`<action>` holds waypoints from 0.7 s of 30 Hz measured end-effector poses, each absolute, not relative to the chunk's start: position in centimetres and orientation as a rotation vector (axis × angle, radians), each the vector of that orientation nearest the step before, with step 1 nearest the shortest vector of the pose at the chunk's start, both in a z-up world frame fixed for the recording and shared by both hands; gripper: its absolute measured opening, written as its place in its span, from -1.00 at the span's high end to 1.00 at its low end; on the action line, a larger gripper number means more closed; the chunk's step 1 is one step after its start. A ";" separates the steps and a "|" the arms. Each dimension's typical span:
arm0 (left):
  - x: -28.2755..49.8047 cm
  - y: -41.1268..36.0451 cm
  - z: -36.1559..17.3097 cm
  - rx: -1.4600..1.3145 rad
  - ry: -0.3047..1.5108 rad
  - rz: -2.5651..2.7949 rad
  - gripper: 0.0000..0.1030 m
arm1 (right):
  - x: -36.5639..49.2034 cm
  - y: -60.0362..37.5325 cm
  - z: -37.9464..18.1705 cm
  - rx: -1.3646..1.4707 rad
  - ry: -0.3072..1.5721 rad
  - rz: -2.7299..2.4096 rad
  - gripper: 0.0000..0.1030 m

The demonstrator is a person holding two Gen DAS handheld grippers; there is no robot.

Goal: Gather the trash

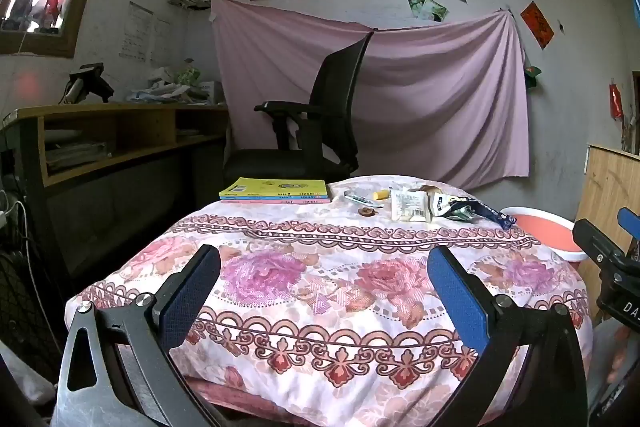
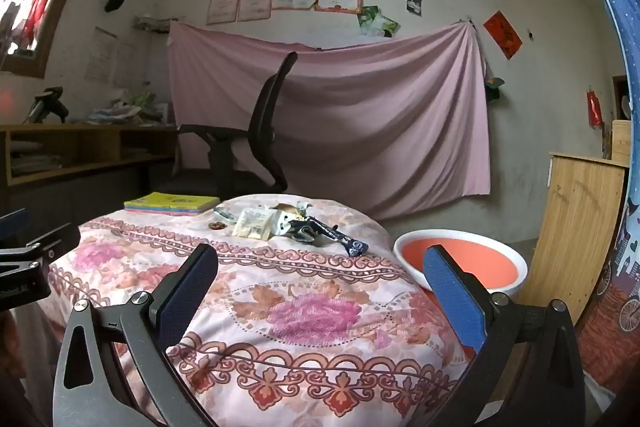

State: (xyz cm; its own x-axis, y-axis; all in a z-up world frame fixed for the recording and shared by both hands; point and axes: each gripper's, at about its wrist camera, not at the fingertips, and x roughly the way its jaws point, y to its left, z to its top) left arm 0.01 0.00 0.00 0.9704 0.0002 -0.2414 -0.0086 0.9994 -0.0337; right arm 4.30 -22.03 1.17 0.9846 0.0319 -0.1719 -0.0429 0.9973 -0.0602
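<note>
Wrappers and scraps [image 2: 288, 225] lie clustered at the far end of a floral-covered desk [image 2: 248, 291], near stacked books [image 2: 172, 203], with an orange basin [image 2: 460, 263] just beyond the edge. Reaching in low toward one loose wrapper at a time looks wisest. Left tool [image 1: 324, 279] and right tool [image 2: 320, 279] hover spread wide, holding and touching nothing.

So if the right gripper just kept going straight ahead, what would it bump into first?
Probably the floral tablecloth. The right gripper is open and tilted slightly down over it. If it skimmed above the cloth, the wrapper pile would likely come next, though depth is hard to judge.
</note>
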 end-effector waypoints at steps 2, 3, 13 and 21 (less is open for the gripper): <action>0.0 0.0 0.0 -0.035 0.243 0.004 -0.97 | 4.3 -22.0 1.2 -0.063 0.172 0.037 -1.00; 0.0 0.0 0.0 -0.035 0.243 0.003 -0.97 | 4.3 -22.0 1.2 -0.063 0.172 0.037 -1.00; 0.0 0.0 0.0 -0.033 0.241 0.001 -0.97 | 4.3 -22.0 1.2 -0.062 0.173 0.037 -1.00; -0.1 0.1 0.1 -0.036 0.240 0.004 -0.97 | 4.3 -21.9 1.2 -0.062 0.175 0.038 -1.00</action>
